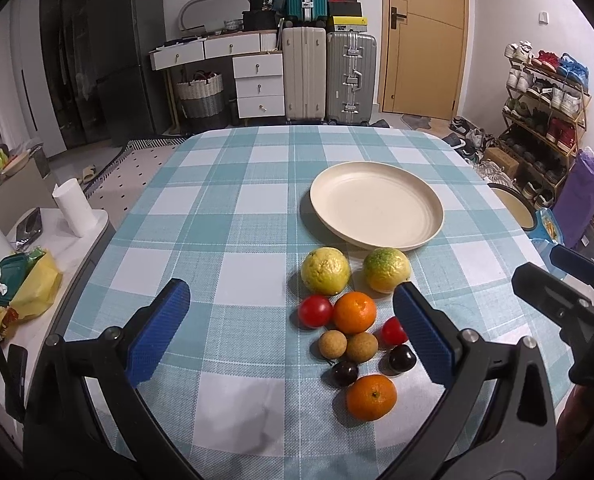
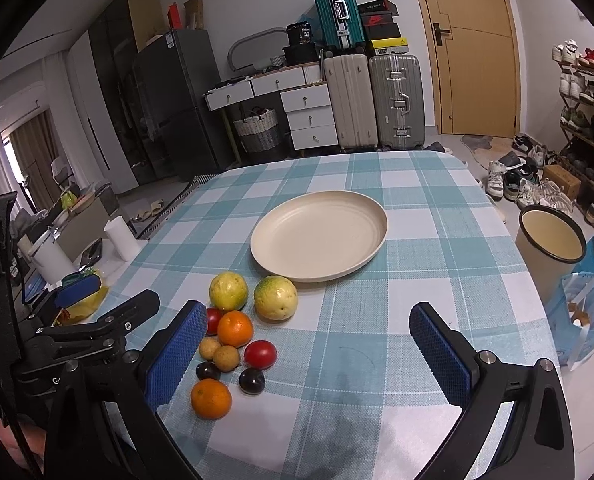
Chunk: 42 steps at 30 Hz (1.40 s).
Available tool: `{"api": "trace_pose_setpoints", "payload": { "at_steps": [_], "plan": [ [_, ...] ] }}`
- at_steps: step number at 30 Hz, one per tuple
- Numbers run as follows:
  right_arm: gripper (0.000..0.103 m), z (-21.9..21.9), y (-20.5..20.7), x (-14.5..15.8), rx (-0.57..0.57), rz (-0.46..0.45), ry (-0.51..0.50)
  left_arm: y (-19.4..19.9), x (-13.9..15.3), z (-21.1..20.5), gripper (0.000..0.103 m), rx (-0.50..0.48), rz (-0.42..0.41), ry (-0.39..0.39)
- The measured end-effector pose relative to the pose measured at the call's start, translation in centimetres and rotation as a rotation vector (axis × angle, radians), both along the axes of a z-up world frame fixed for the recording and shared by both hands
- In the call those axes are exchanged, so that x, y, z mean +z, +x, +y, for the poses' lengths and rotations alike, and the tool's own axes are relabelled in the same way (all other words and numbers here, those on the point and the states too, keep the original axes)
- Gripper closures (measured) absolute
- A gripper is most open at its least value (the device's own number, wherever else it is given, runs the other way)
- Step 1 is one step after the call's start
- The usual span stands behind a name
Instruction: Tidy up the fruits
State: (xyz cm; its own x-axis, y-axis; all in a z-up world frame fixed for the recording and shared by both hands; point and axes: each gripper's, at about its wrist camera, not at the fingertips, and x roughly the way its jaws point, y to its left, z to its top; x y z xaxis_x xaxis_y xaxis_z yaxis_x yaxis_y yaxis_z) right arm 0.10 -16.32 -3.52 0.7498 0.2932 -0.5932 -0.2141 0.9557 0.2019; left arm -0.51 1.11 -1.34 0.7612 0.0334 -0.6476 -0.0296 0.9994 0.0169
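Left gripper: my left gripper [image 1: 291, 308] hangs over the near side of the table with its blue-padded jaws spread wide, holding nothing. Its right pad [image 1: 425, 336] sits in front of the fruit cluster's right edge in the left wrist view.
Right gripper: my right gripper [image 2: 307, 344] is likewise released, jaws far apart and empty, above bare cloth to the right of the fruit. Its left pad [image 2: 175, 354] overlaps the cluster's left edge in the right wrist view.
Table: I see a teal-and-white checked tablecloth [image 1: 237, 216] covering the whole top.
Plate: a round cream-coloured shallow plate [image 1: 377, 205] lies on the far side of the fruit, with nothing on it.
Large fruit: two yellow-green round guava-like fruits [image 1: 326, 271] [image 1: 386, 270] sit side by side just in front of the plate's near rim, apart from each other.
Oranges: one small orange mandarin [image 1: 355, 312] sits in the middle of the cluster; a second mandarin [image 1: 371, 397] lies nearest to me, slightly apart.
Red fruit: a small red tomato [image 1: 315, 311] is just beside the middle mandarin on its left; another red tomato [image 1: 393, 330] is partly hidden behind my left gripper's pad.
Brown fruit: two tan round longan-like fruits [image 1: 332, 344] [image 1: 362, 347] lie next to each other below the middle mandarin.
Dark fruit: two dark purple cherries [image 1: 345, 373] [image 1: 402, 359] rest between the longans and the near mandarin.
Beside the table: a cream bin with a dark rim [image 2: 550, 240] stands off the right edge.
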Motion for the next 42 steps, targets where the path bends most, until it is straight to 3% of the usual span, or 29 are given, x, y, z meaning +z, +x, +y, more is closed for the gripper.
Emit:
{"api": "trace_pose_setpoints", "payload": {
  "at_steps": [20,42],
  "plan": [
    [0.000,-0.1,-0.2,0.5,0.006,-0.009,-0.009,-1.0,0.8,-0.6,0.001,-0.034,0.028,-0.003],
    [0.000,0.0,-0.4,0.6,0.001,0.000,-0.014,-0.2,-0.8,-0.4,0.001,-0.050,0.074,-0.030]
  ]
}}
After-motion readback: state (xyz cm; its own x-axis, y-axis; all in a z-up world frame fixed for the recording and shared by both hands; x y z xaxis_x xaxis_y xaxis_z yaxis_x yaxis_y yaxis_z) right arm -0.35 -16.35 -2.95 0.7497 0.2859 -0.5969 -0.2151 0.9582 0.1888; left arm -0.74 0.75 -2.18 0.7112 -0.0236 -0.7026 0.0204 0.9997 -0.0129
